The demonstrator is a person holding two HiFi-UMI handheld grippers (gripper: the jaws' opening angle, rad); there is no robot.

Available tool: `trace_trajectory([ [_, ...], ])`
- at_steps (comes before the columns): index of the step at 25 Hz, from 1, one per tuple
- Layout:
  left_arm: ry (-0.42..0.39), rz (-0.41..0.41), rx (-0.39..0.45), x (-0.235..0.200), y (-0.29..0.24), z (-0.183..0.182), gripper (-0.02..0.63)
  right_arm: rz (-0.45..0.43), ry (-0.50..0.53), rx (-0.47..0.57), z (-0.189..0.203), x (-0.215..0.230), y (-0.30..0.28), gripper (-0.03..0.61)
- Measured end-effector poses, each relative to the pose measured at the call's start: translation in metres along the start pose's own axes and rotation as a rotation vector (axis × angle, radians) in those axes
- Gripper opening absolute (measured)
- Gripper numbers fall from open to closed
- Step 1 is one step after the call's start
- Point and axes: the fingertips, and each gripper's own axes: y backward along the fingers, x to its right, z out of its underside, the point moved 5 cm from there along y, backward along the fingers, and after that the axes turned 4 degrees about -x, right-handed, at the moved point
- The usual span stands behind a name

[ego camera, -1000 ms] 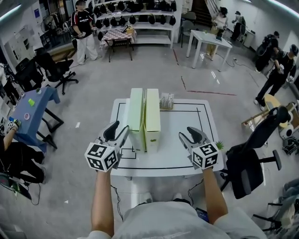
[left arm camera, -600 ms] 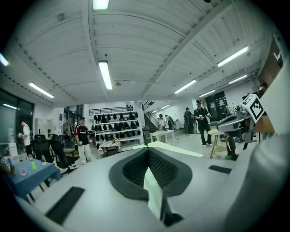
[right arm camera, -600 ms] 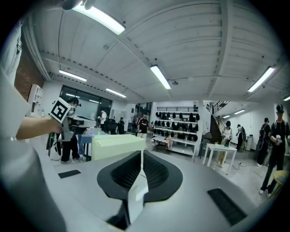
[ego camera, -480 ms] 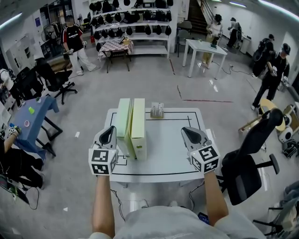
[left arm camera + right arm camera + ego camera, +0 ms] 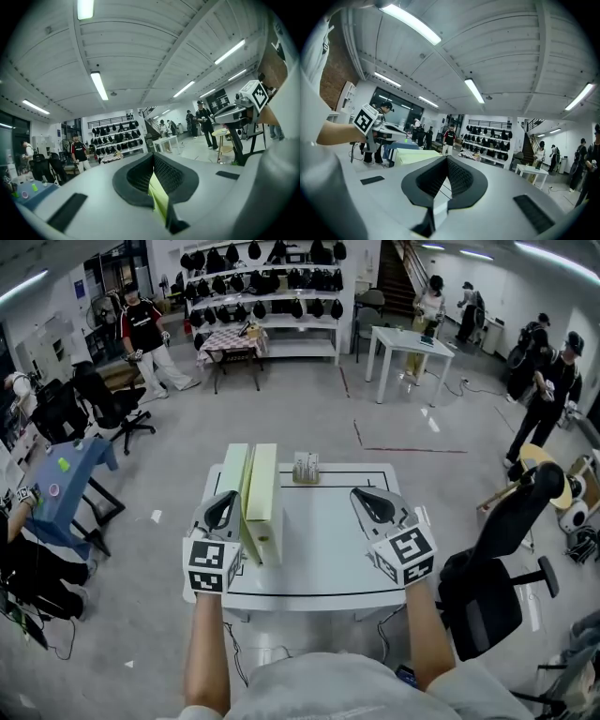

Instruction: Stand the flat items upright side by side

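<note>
Two pale-green flat cardboard boxes [image 5: 263,495] stand upright side by side on the left half of the white rectangular bench [image 5: 337,563]. One small pale packet [image 5: 305,467] sits at the bench's far edge, apart from them. Two claws: left claw [image 5: 222,510] just beside the boxes, jaws together, empty. Right claw [image 5: 371,504] over the bench's right half, jaws together, empty.

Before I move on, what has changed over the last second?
Both grippers shut on nothing: the left gripper and right gripper had jaws apart, now together, and both have risen slightly. The two green boxes stand upright side by side on the table as before, untouched.
</note>
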Motion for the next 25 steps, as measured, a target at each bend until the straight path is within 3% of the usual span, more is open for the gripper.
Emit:
trace_trajectory([
  [8,-0.032,0.023,0.02,0.024,-0.002,-0.015,0.021,0.0,0.02,0.017,-0.008,0.002,0.001,0.028],
  [25,0.025,0.002,0.008,0.027,-0.008,0.001,0.021,-0.005,0.0,0.023,0.007,0.007,-0.013,0.028],
])
